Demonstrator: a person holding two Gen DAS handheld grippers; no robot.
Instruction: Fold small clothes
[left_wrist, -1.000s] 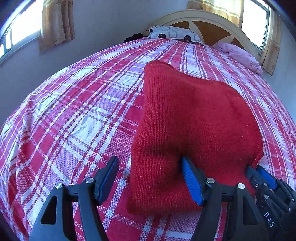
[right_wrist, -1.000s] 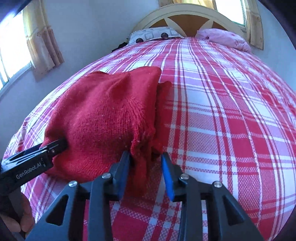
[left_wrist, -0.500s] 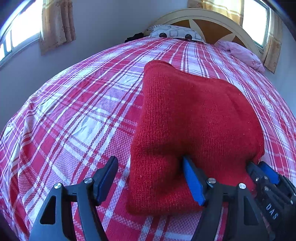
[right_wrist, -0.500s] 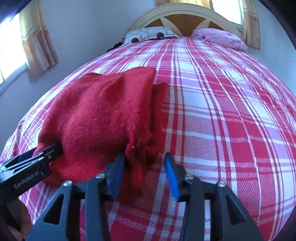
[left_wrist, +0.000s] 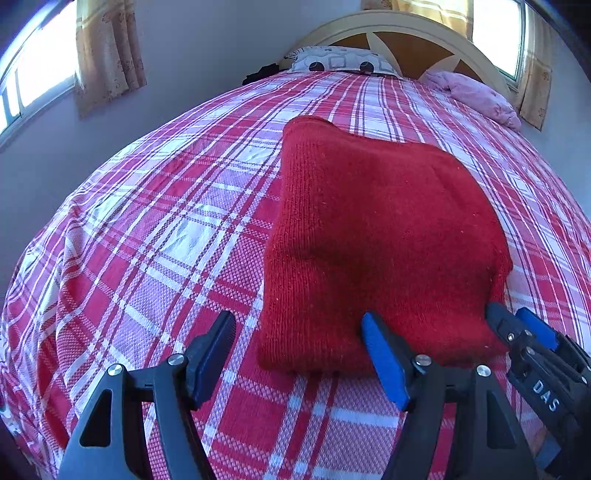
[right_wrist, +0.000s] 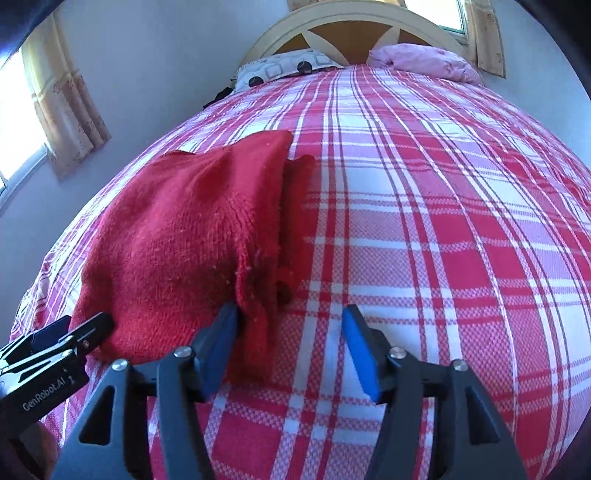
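Both my tongs are apart rn: left gripper (left_wrist: 299, 354) at the near-left corner of the folded sweater (left_wrist: 373, 236), right gripper (right_wrist: 288, 349) at its near-right corner w/ one pad (right_wrist: 221, 343) touching the knit. Sweater's flat on the bed (right_wrist: 443, 221), nothing clamped.

— What's the room like from where you sit?

— I see a bed under a red, pink and white plaid bedspread (left_wrist: 155, 236), with a cream arched headboard with brown wooden panels (left_wrist: 402, 40) at the far end. A white pillow with dark circle print (left_wrist: 340, 63) and a crumpled pink pillow (right_wrist: 424, 61) lie against it.

— And the walls?

— Pale lilac-grey wall (left_wrist: 207, 48) on my left, with a bright window (left_wrist: 40, 74) and tan patterned curtains (left_wrist: 107, 51). Another daylit window (left_wrist: 495, 33) sits beside the headboard.
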